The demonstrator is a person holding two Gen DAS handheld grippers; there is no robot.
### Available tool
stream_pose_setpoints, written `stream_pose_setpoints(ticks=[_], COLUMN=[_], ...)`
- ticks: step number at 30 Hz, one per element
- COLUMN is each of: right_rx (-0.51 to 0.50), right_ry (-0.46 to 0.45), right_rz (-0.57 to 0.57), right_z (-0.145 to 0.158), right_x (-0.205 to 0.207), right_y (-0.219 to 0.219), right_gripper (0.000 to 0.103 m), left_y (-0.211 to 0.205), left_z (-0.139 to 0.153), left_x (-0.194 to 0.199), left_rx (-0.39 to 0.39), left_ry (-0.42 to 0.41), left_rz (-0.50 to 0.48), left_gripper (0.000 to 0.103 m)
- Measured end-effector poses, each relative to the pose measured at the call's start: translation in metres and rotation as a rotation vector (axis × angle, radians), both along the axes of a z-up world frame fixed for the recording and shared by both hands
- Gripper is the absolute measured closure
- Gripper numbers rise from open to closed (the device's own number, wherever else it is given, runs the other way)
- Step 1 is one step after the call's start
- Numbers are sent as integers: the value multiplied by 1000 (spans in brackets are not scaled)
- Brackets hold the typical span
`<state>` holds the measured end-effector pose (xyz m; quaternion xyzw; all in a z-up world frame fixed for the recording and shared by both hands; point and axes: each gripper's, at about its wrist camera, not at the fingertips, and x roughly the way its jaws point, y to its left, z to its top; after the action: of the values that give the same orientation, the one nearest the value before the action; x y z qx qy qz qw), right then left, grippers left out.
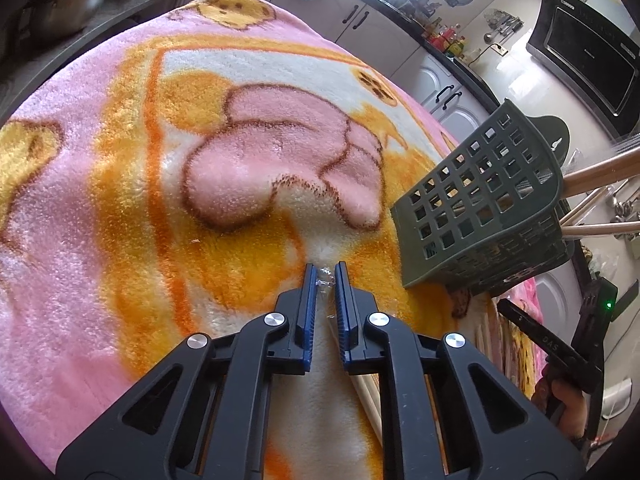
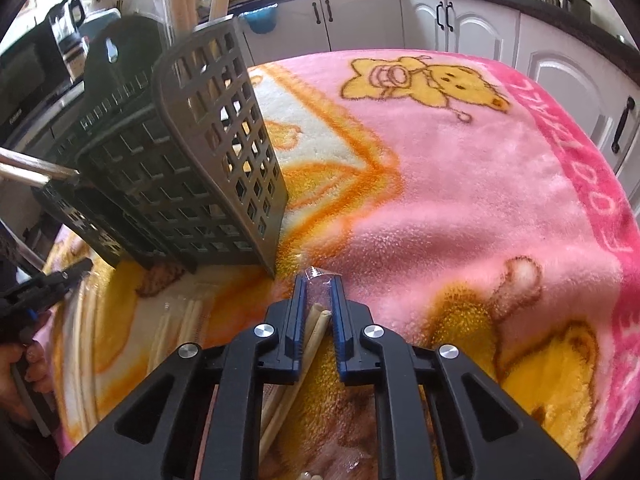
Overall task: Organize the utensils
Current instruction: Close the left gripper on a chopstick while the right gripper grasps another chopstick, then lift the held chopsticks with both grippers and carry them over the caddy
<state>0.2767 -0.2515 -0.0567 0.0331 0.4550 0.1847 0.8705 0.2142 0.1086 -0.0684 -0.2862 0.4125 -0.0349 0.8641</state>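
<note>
**Chopsticks in their wrapper, gripped at both ends beside the caddy**

Chopsticks [image 2: 316,320], a pale wooden pair, lie inside a clear plastic wrapper [image 2: 316,276] on the blanket [image 2: 460,208], just in front of the green utensil caddy's [image 2: 192,168] near corner. I have my right gripper [image 2: 318,292] clenched around that packet, the stick tips showing between the blue pads. My left gripper [image 1: 326,280] is pinched nearly closed on a crinkled bit of clear plastic, which I judge to be the same wrapper's other end, though I cannot confirm that.

As I read it, the job is partway done: several wooden handles [image 1: 600,172] already stand in the caddy, while this pair is not yet unwrapped or stowed. More pale sticks [image 2: 188,320] lie on the blanket in front of the caddy, to its left in the right wrist view, still to be sorted.

Behind the caddy run white kitchen cabinets [image 2: 460,20] under a dark countertop. The caddy's tall slotted wall stands between my grippers and its opening, so I would have to lift over it.
</note>
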Motion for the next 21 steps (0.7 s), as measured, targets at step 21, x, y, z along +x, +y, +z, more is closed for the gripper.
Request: stream_pose_setpoints(ticks=[21], right_rx=[179], right_ry=[-224], right_rz=[73], right_z=[88], right_x=[-66], right_y=[-2], right_gripper=[92], left_y=[-3], left_z=[51], left_x=[-49], left_rx=[-67], left_ry=[-154], left_rz=[-35], left_gripper=[98])
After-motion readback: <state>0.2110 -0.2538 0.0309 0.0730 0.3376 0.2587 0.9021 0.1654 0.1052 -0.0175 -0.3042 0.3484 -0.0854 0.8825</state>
